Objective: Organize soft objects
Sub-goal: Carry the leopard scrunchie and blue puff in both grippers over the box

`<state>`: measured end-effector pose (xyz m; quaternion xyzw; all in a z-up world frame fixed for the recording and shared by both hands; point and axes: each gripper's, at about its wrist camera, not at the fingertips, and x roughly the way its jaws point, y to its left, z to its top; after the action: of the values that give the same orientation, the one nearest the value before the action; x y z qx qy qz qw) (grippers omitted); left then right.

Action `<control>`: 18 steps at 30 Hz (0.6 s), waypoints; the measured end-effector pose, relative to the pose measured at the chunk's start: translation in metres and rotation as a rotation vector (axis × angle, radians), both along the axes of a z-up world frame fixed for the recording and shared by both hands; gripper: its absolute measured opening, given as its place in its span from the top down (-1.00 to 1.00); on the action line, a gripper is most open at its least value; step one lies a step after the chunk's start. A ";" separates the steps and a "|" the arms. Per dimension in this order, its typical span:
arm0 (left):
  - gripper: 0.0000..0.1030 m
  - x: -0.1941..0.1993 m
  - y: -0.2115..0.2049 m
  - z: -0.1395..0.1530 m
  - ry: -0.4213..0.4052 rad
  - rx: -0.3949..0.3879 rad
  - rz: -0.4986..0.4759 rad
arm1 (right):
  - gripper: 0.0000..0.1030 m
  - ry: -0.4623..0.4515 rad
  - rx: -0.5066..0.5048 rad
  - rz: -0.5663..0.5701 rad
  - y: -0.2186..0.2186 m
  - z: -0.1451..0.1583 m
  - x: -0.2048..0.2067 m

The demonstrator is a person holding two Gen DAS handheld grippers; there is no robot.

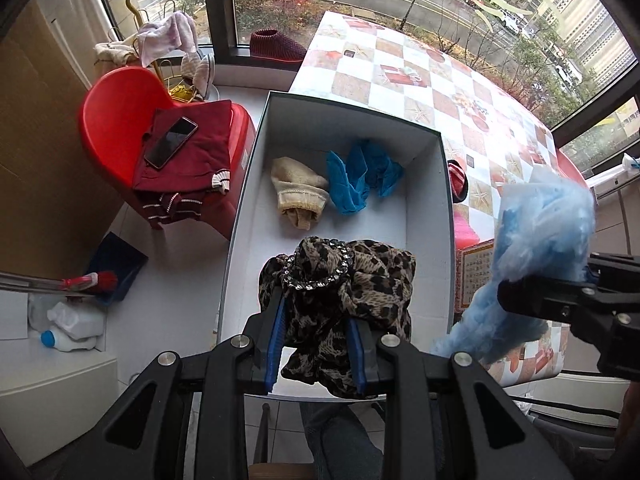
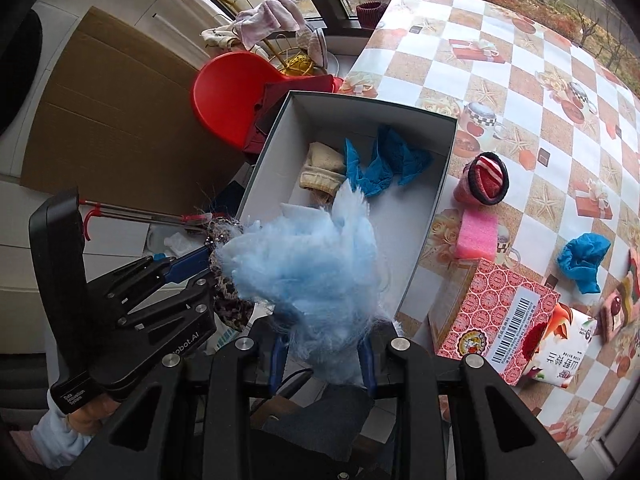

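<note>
A: What does the left gripper (image 1: 316,344) have?

B: The leopard scarf (image 1: 340,300). Its jaws are closed partway on the bunched cloth, which fills the gap between the blue pads and spills out ahead of them and below. A beaded trim lies just past the fingertips.

A: And where is that over the box (image 1: 444,216)?

B: Above its near end. Farther ahead of the jaws, on the box floor, lie a beige sock (image 1: 298,190) and a blue glove (image 1: 360,178), touching each other.

A: The right gripper (image 2: 322,354)?

B: It pinches a fluffy light-blue tuft (image 2: 308,272). The jaws are drawn in on its lower part; most of the fluff billows up ahead of them and hides the near end of the box (image 2: 450,148).

A: How do the two grippers sit?

B: Close together. In the right view the left gripper comes in from the left of the jaws, and the scarf (image 2: 228,292) touches the fluff.

A: Anything still on the desk (image 2: 520,80)?

B: To the right of the right jaws: a red striped sock (image 2: 486,180), a pink sponge (image 2: 478,236), another blue glove (image 2: 584,260) and a red patterned carton (image 2: 496,320).
</note>
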<state>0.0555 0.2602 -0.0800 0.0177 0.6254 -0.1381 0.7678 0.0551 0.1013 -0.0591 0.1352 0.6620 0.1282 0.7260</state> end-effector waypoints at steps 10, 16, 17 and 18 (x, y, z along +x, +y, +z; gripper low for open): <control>0.41 0.009 0.000 -0.013 0.019 0.012 0.008 | 0.39 0.027 -0.008 -0.004 0.002 -0.012 0.019; 0.42 0.012 -0.003 -0.020 0.029 0.022 0.002 | 0.39 0.037 -0.007 -0.018 0.000 -0.016 0.026; 0.42 0.013 -0.004 -0.022 0.031 0.023 0.002 | 0.39 0.038 -0.007 -0.019 -0.001 -0.016 0.027; 0.41 0.013 -0.004 -0.023 0.034 0.024 0.001 | 0.39 0.039 -0.008 -0.019 -0.001 -0.016 0.027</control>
<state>0.0682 0.2559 -0.1030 0.0242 0.6400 -0.1307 0.7568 0.0826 0.1005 -0.0754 0.1408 0.6753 0.1159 0.7147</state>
